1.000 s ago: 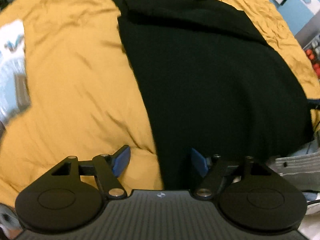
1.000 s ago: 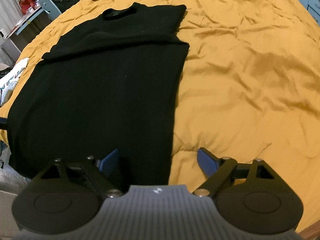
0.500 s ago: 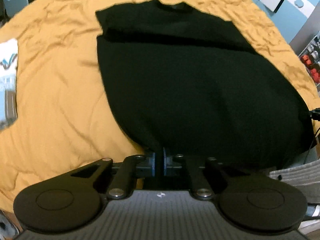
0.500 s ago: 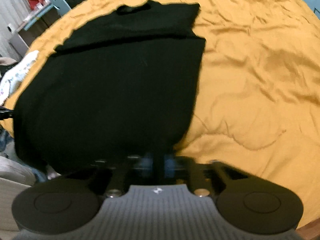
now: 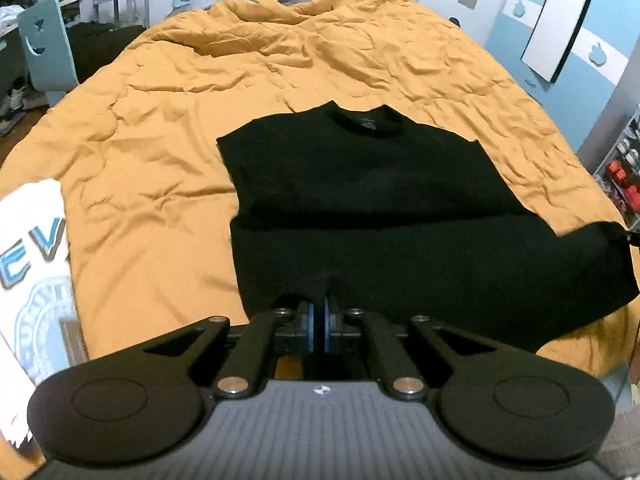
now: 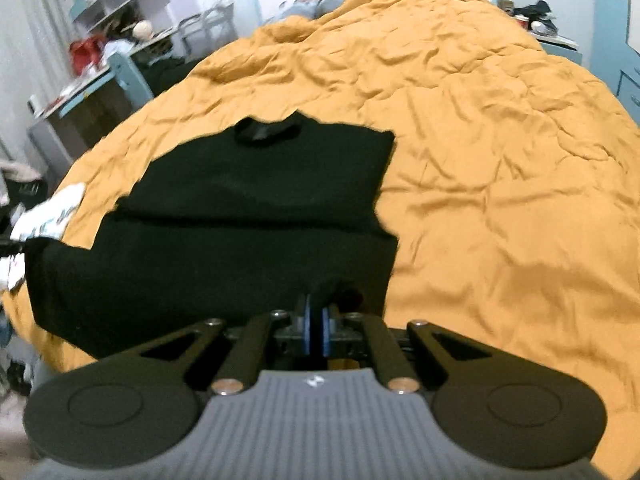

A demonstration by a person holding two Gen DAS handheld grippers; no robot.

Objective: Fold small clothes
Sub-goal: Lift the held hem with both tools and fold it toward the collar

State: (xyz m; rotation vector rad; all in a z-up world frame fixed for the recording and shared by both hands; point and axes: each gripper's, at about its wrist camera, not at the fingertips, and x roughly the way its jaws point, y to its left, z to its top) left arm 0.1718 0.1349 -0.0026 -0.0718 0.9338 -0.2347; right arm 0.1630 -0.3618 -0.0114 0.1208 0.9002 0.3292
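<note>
Both tongs point level along the bed (image 5: 168, 168): left tongs (image 5: 319, 322) and right tongs (image 6: 316, 330) are each clamped on the black shirt's (image 5: 380, 200) near hem, lifted over the orange duvet.

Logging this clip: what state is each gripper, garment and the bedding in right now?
Left gripper: shut on the black shirt's hem.
Right gripper: shut on the black shirt's hem.
Black shirt: collar end flat on the bed, near hem lifted.
White printed garment: lying at the bed's edge.
Orange duvet: spread out, wrinkled.
</note>
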